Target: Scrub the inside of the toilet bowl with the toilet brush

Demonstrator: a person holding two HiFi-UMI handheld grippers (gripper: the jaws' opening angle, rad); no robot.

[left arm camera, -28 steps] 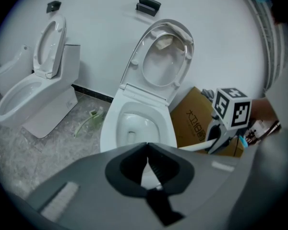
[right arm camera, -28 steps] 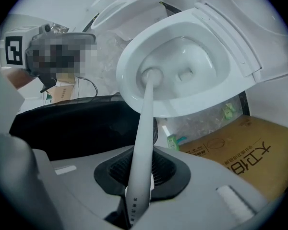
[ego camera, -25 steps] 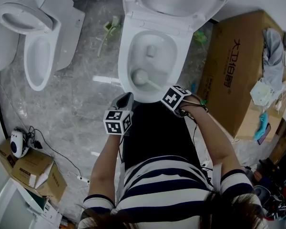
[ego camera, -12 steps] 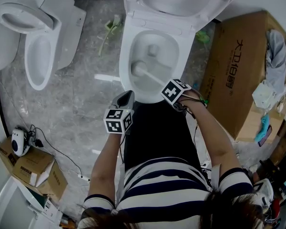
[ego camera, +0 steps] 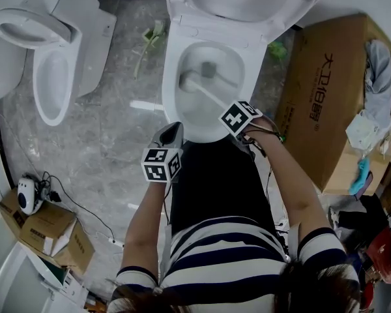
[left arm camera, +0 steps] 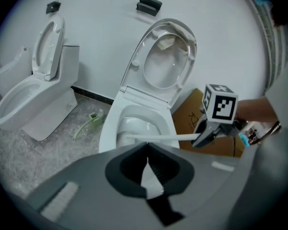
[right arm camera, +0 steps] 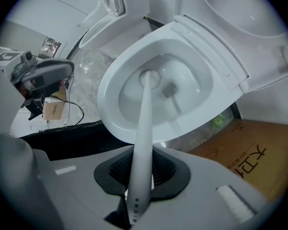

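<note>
The open white toilet bowl (ego camera: 229, 77) stands at top centre of the head view with its lid up. A white toilet brush (ego camera: 189, 81) has its head inside the bowl, low on the left wall near the drain. Its long handle (right arm camera: 143, 128) runs back between the jaws of my right gripper (ego camera: 229, 113), which is shut on it just over the bowl's front rim. My left gripper (ego camera: 171, 135) hangs by the front left of the bowl, shut and holding nothing. In the left gripper view the handle (left arm camera: 153, 138) crosses over the bowl's rim (left arm camera: 108, 133).
A second toilet (ego camera: 52, 70) stands at the left. A big cardboard box (ego camera: 326, 90) sits right of the bowl with clutter beyond it. A green item (ego camera: 150, 39) lies on the marble floor. Small boxes (ego camera: 45, 230) and a cable are at lower left.
The brush head has swept from the front left of the bowl toward its far left wall. My right gripper has shifted slightly forward with it. The left gripper has stayed put.
</note>
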